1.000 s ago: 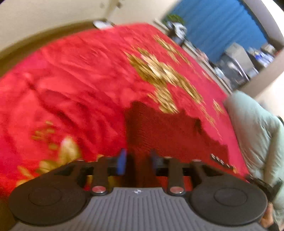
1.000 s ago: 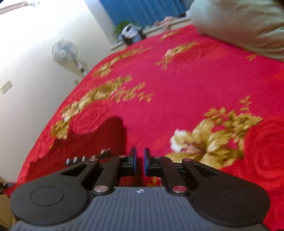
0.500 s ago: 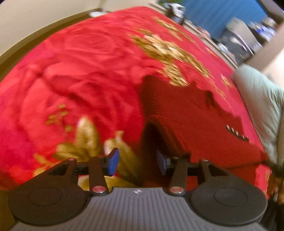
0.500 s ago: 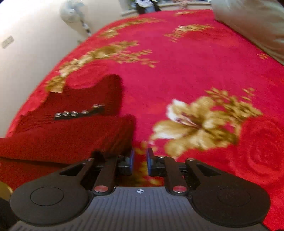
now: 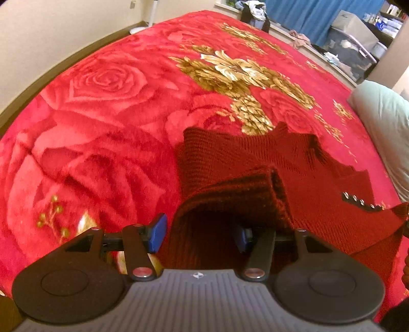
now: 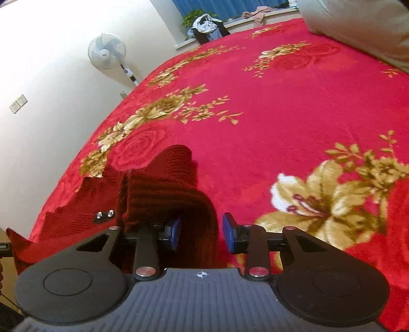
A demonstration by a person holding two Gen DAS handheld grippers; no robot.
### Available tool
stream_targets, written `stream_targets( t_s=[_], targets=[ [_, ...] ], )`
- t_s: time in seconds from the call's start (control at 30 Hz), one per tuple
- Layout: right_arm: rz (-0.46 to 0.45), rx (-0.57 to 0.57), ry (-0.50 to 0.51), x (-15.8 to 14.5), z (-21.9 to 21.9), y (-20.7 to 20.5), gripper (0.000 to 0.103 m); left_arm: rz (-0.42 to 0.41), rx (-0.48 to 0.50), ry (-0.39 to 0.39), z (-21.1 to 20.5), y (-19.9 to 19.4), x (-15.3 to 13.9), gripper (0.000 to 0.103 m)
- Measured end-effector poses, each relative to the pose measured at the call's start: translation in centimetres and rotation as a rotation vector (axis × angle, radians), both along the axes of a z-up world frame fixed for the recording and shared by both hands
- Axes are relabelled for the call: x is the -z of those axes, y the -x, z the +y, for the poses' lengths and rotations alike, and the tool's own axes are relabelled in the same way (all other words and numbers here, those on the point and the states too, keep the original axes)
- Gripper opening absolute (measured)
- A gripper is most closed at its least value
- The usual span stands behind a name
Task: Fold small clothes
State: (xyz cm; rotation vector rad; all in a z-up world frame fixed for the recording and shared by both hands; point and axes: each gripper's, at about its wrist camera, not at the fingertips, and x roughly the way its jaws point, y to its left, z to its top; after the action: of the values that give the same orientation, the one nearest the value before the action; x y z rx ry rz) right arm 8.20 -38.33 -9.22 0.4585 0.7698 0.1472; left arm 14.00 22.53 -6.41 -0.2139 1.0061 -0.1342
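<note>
Hiding part of the left gripper's [image 5: 199,236] right pad, the sweater [image 5: 255,184] drapes between both wide-open grippers; the right gripper [image 6: 202,231] grips nothing on the blanket [image 6: 268,115].

Both the left gripper [image 5: 200,236] and right gripper [image 6: 202,233] now gape wide, and the sweater [image 5: 255,163] edge lies folded over itself.

Bare bedspread [image 5: 97,132] lies left of the left claw [image 5: 199,236], and to the right of the right claw [image 6: 200,236] a wide bare stretch runs out. The raised fold of the knit garment [image 5: 242,184] fills both open gaps and the space between the claws. A pillow [image 6: 358,23] bounds the far right edge; a wall [image 6: 46,76] and standing fan [image 6: 107,52] close off the far left.
</note>
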Motion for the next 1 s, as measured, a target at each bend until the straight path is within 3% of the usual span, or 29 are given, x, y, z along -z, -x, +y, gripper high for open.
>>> stream_targets(
  t_s=[0.07, 0.2, 0.27, 0.3, 0.43, 0.53, 0.63, 0.8, 0.87, 0.93, 1.0],
  targets=[
    [0.007, -0.001, -0.011, 0.2, 0.0, -0.2, 0.036, -0.006, -0.001, -0.006, -0.3, -0.2, -0.1, 0.051],
    [0.004, -0.005, -0.053, 0.2, -0.3, -0.6, 0.033, -0.047, 0.023, -0.031, -1.0, -0.3, -0.4, 0.022],
    [-0.013, -0.011, -0.069, 0.1, -0.4, -0.5, 0.024, -0.068, 0.015, -0.017, -0.7, -0.2, -0.7, 0.019],
    [-0.023, -0.013, -0.079, 0.0, -0.4, -0.5, 0.012, -0.083, 0.0, -0.005, -0.4, -0.1, -1.0, 0.019],
    [-0.049, 0.033, -0.17, 0.0, -1.4, -0.5, 0.011, -0.076, -0.085, 0.031, 1.1, -0.3, -1.0, 0.016],
    [0.065, 0.087, -0.152, 1.4, -1.8, -1.1, 0.01, 0.035, -0.137, 0.003, 1.7, -0.8, 0.4, 0.016],
    [0.098, 0.108, -0.16, 1.8, -1.8, -1.1, 0.01, 0.049, -0.144, 0.005, 1.7, -1.0, 0.5, 0.016],
    [0.047, 0.081, -0.109, 0.7, -1.1, -0.7, 0.01, 0.034, -0.133, 0.014, 1.7, -0.8, 0.2, 0.015],
    [-0.056, 0.069, -0.153, -0.5, -1.2, -0.2, 0.01, -0.023, -0.127, 0.053, 2.0, -0.5, -0.6, 0.013],
    [-0.181, 0.035, -0.247, -2.0, -1.8, 0.3, 0.01, -0.131, -0.142, 0.136, 2.9, 0.1, -2.0, 0.013],
    [-0.146, 0.061, -0.223, -1.7, -1.9, -0.2, 0.009, -0.108, -0.193, 0.135, 3.6, 0.0, -1.5, 0.013]
  ],
)
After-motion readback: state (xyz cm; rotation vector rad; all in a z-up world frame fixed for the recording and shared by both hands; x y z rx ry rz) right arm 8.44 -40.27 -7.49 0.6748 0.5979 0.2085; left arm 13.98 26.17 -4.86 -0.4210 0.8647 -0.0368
